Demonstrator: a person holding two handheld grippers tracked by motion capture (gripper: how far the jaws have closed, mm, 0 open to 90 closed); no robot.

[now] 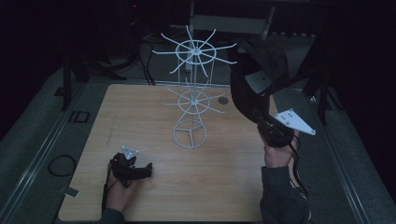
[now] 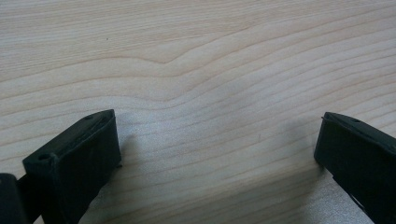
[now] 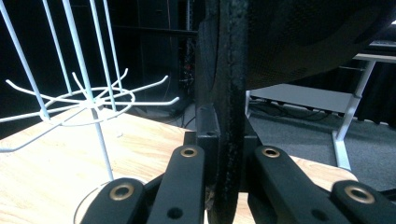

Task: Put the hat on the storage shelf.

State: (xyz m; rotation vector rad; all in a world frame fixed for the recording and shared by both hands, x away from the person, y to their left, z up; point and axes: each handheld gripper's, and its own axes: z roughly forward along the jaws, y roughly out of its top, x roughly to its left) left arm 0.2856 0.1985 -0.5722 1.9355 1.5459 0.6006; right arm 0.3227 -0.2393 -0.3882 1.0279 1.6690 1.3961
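Observation:
A white wire rack [image 1: 192, 100] with two tiers of spoke hooks stands at the middle of the wooden table [image 1: 140, 116]. My right gripper [image 1: 259, 119] is raised to the right of the rack, shut on the thin edge of a black cap [image 1: 254, 67] that rises above it toward the upper tier. In the right gripper view the jaws of my right gripper [image 3: 227, 140] pinch that edge, the cap [image 3: 303, 37] bulges at upper right and the rack [image 3: 88, 100] is at left. My left gripper [image 1: 145, 170] rests low on the table's near left. Its jaws [image 2: 217, 140] stand open over bare wood.
A small dark round spot [image 1: 223, 100] lies on the table behind the rack's base. A cable loop [image 1: 61, 164] lies on the floor left of the table. A white desk frame [image 3: 348, 126] stands beyond the table's far edge.

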